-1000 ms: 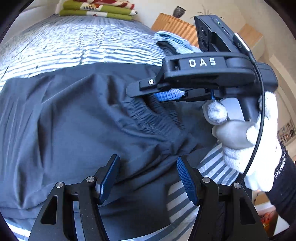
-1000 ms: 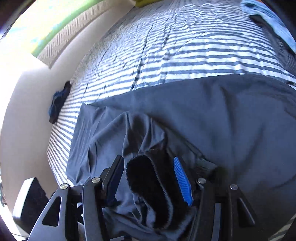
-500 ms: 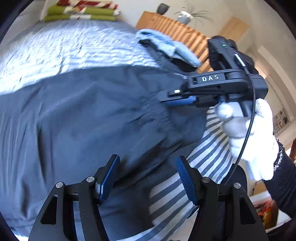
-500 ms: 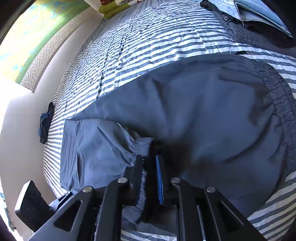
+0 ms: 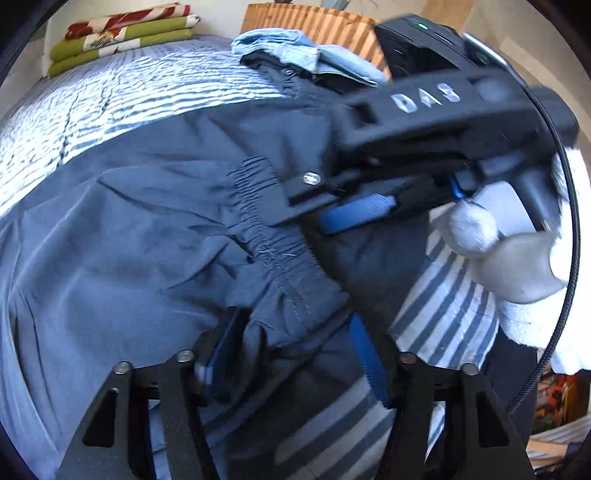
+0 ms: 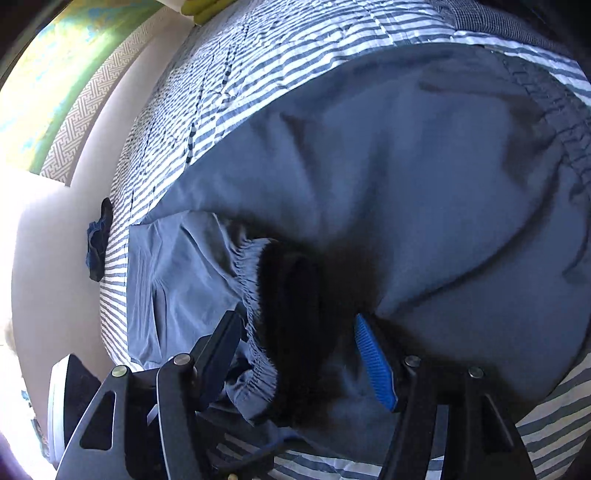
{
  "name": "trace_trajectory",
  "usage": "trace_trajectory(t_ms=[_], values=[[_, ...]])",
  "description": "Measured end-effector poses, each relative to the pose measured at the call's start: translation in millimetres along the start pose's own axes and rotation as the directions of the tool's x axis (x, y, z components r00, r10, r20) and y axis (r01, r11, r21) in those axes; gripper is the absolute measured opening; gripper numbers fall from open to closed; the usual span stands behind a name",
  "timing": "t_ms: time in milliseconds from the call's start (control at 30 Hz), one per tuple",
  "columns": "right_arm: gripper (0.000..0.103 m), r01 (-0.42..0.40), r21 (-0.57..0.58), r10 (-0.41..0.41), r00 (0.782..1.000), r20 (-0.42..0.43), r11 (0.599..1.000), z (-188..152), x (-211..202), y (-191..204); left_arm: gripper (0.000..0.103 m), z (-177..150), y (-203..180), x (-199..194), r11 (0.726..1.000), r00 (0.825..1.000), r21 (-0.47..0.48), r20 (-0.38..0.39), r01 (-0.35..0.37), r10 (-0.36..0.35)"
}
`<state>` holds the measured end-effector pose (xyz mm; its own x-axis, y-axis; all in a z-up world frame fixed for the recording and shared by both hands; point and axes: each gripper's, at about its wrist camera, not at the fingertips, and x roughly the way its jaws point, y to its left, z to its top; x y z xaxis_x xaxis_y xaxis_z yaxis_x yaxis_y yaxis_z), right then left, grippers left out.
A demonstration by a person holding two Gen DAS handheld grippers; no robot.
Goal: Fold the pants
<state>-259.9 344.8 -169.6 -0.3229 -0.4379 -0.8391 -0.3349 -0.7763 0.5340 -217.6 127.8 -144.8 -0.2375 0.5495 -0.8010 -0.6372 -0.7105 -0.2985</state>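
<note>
Now the dark slate-blue pants of thin woven fabric lie spread across the blue-and-white striped bed cover, filling most of both wrist views. Seen from the left wrist, the left gripper sits at six o'clock with its jaws closing; a bunched fold of the gathered elastic waistband lies between the blue-padded fingers, but whether the pads press it cannot be told. At two o'clock in that view the black right gripper, lettered DAS, hangs just above the waistband, carried by a hand in a white knitted glove.

From the right wrist, the right gripper has its jaws opening, with a gathered elastic cuff of a pant leg and deep shadow between them; the blue ribbed pad at five o'clock stands clear of the cloth.

Toward twelve o'clock in the left view lie a stack of folded green and red-patterned linens, a pile of pale blue and dark folded clothes and a ribbed wooden cabinet.
</note>
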Motion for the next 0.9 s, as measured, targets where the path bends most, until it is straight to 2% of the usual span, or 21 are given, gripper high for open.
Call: trace_trajectory(t_ms=[33, 67, 133, 167, 267, 400, 567, 667, 733, 867, 900], values=[[0.06, 0.001, 0.009, -0.001, 1.0, -0.005, 1.0, 0.0, 0.1, -3.9, 0.052, 0.3, 2.3, 2.9, 1.0, 1.0, -0.003, 0.004, 0.008, -0.008], [0.06, -0.01, 0.02, 0.01, 1.0, -0.005, 1.0, -0.1, -1.3, -7.2, 0.041, -0.6, 3.8, 2.0, 1.0, 1.0, -0.01, 0.007, 0.019, -0.019], [0.059, -0.009, 0.026, 0.009, 1.0, 0.011, 1.0, -1.2, -7.6, -8.7, 0.031, -0.5, 9.1, -0.8, 0.998, 0.999, -0.04, 0.018, 0.05, -0.05], [0.059, -0.006, 0.021, 0.005, 1.0, 0.022, 1.0, -2.5, -11.4, -8.0, 0.023, -0.5, 12.9, -3.1, 0.996, 0.998, -0.062, 0.027, 0.062, -0.06], [0.06, -0.023, 0.003, 0.023, 0.999, 0.031, 1.0, -7.9, -21.2, -1.5, 0.015, -1.3, 29.2, -12.1, 0.981, 0.991, -0.15, 0.066, 0.124, -0.115], [0.06, -0.069, 0.031, 0.07, 0.997, -0.018, 0.997, -12.3, -17.0, 1.0, 0.012, -2.9, 40.5, -19.5, 0.963, 0.983, -0.207, 0.106, 0.17, -0.151], [0.062, -0.188, 0.151, 0.194, 0.98, -0.032, 0.971, -11.2, -4.7, -3.8, 0.011, -3.6, 37.6, -24.2, 0.964, 0.976, -0.191, 0.146, 0.186, -0.16], [0.064, -0.246, 0.246, 0.26, 0.965, -0.026, 0.938, -8.3, 3.1, -9.5, 0.011, -3.7, 30.4, -24.9, 0.976, 0.979, -0.145, 0.151, 0.16, -0.138], [0.065, -0.208, 0.249, 0.224, 0.974, -0.04, 0.946, -5.2, 8.2, -8.9, 0.011, -3.6, 28.9, -24.3, 0.975, 0.977, -0.146, 0.155, 0.169, -0.146], [0.065, -0.133, 0.176, 0.147, 0.987, -0.066, 0.975, -6.0, 15.8, 8.9, 0.012, 1.2, 26.0, -24.1, 0.973, 0.975, -0.141, 0.157, 0.182, -0.159], [0.058, -0.121, 0.145, 0.133, 0.989, -0.072, 0.982, -6.2, 16.9, 16.3, 0.017, 2.1, 22.5, -23.6, 0.977, 0.979, -0.124, 0.135, 0.172, -0.155]])
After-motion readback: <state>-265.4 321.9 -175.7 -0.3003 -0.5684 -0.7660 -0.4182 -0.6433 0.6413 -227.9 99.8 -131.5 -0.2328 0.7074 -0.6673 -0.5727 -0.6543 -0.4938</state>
